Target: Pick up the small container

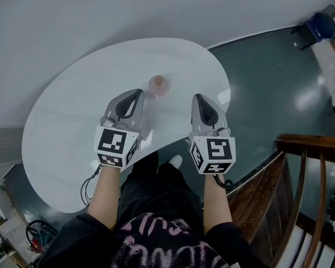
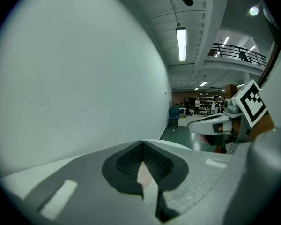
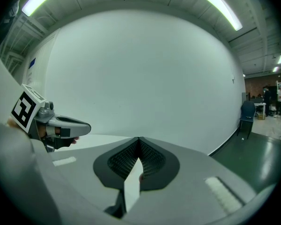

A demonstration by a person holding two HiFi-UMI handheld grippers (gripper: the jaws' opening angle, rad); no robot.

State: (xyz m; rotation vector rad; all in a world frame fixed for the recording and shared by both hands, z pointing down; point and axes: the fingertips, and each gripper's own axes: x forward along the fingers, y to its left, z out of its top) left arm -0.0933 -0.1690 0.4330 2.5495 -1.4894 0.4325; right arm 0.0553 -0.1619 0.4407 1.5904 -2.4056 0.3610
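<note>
Hovering short of small container (image 1: 158, 86) on tabletop (image 1: 72, 116); left gripper (image 1: 137, 93), right gripper (image 1: 199, 97) fingers pressed together, empty; pickup not begun.

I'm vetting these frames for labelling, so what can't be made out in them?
Container: head view, too small to tell lid or contents.
Container, both gripper views: the left gripper and right gripper each block it with their own shut jaws.
Table near edge: head view, partly covered by the person's arms.
</note>
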